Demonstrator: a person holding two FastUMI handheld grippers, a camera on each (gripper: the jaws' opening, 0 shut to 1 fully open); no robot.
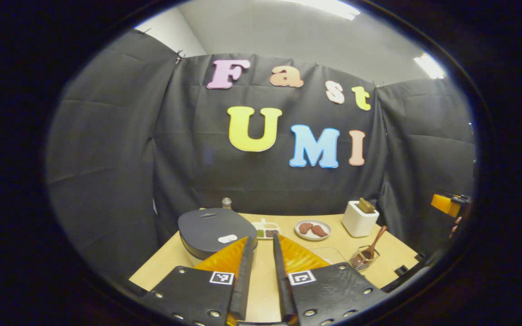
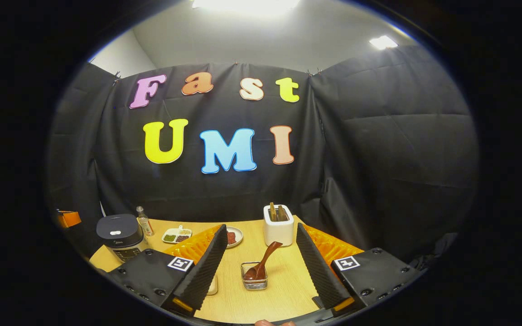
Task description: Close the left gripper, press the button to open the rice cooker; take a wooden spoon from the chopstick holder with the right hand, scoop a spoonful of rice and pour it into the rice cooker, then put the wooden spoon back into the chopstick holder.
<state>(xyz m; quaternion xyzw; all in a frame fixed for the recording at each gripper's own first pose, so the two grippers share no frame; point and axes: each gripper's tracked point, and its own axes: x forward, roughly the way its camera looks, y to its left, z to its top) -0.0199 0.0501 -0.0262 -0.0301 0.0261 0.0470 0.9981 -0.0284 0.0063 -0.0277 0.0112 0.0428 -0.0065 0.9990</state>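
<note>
The rice cooker (image 1: 215, 231) (image 2: 118, 235) stands at the table's left with its dark lid down. My left gripper (image 1: 262, 240) hovers just right of it, off the lid, its fingers a narrow gap apart with nothing between them. A wooden spoon (image 1: 374, 244) (image 2: 263, 262) leans in a small clear holder (image 1: 364, 259) (image 2: 254, 276) on the table. My right gripper (image 2: 261, 228) is wide open above the table's near edge, with the spoon and holder straight ahead between its fingers and well short of contact.
A white box (image 1: 360, 219) (image 2: 278, 228) holding wooden utensils stands at the back. A plate (image 1: 313, 229) (image 2: 238, 236) of reddish food, a divided dish (image 1: 265, 230) (image 2: 177, 235) and a small bottle (image 1: 227, 203) (image 2: 142, 222) line the far edge. Black cloth walls surround the table (image 2: 288, 290).
</note>
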